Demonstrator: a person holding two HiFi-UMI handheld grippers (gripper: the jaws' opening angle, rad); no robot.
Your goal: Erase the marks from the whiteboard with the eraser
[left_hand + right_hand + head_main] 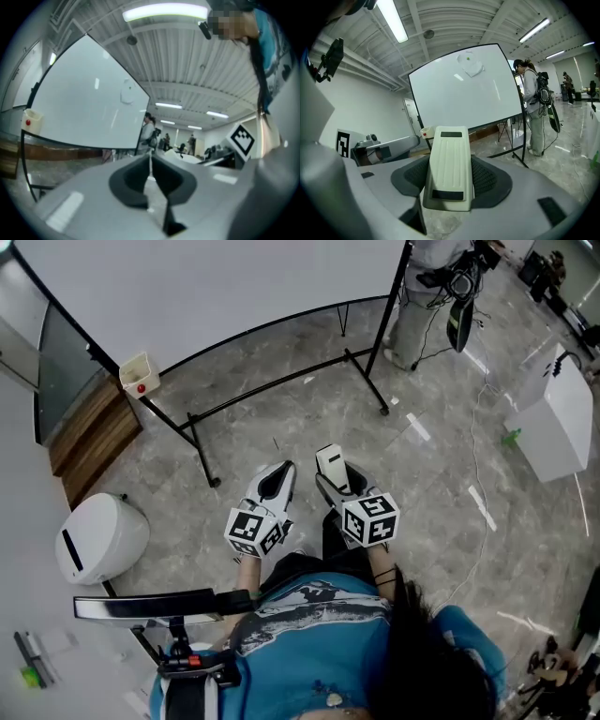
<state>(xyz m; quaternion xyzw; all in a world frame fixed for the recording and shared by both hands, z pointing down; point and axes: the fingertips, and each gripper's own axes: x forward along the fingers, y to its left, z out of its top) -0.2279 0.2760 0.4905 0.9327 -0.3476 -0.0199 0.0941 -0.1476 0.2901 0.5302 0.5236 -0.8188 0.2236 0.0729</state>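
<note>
The whiteboard [216, 287] stands on a black frame ahead of me and looks almost clean. A faint smudged mark [471, 64] shows near its top; the same mark [127, 92] is dim in the left gripper view. My right gripper [332, 471] is shut on the white ribbed eraser [449, 159], which sticks out forward between the dark pads [490, 178]. In the head view the eraser [331, 465] points at the board's foot. My left gripper [278, 476] hangs beside it, shut on nothing [150, 161]. Both are well short of the board.
The board's black stand legs [281, 395] spread over the marble floor. A small cream holder [139, 374] with a red thing hangs at the board's left. A person with a backpack [533, 108] stands at its right. A white round bin [98, 538] sits at the left, a white cabinet [562, 423] at the right.
</note>
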